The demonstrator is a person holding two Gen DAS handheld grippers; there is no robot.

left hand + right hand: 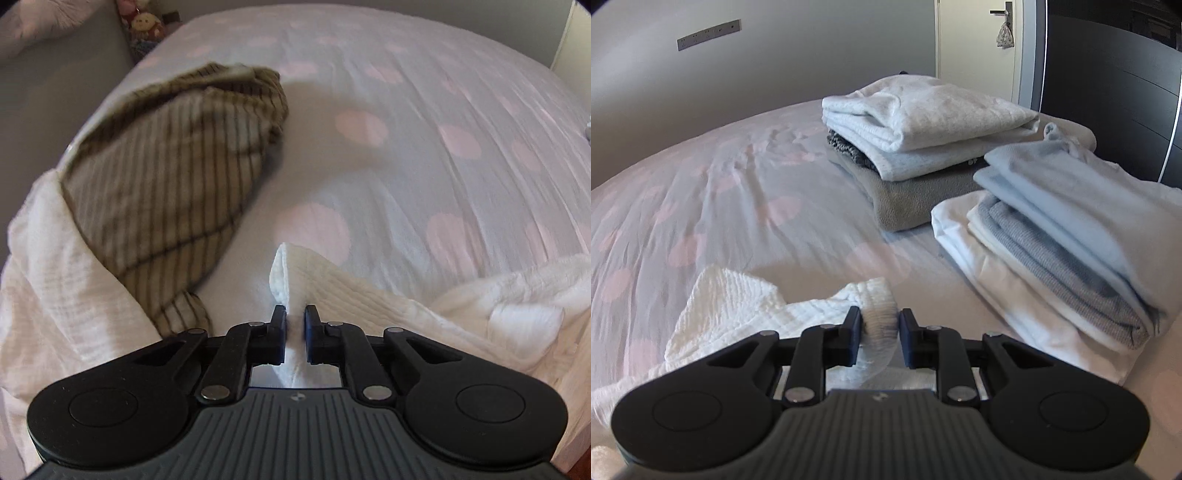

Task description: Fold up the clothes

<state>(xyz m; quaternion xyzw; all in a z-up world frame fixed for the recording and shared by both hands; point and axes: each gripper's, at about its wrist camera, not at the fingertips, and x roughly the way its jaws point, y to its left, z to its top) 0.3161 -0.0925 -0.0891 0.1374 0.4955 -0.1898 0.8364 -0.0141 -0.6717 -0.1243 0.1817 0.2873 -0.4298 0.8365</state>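
A white crinkled garment (354, 295) lies on the bed with the pink-dotted cover (406, 155). My left gripper (295, 314) is shut on a folded corner of it, which sticks up between the fingers. In the right wrist view the same white garment (738, 299) spreads to the left, and my right gripper (879, 317) is shut on its ribbed hem. A tan striped garment (173, 177) lies crumpled to the left of my left gripper, partly over white cloth (55, 295).
Two stacks of folded clothes stand ahead of the right gripper: a white and grey stack (923, 140) farther back and a light blue and white stack (1071, 236) to the right. A door (979, 44) and dark wardrobe (1108, 74) stand behind. A plush toy (144, 26) sits beyond the bed.
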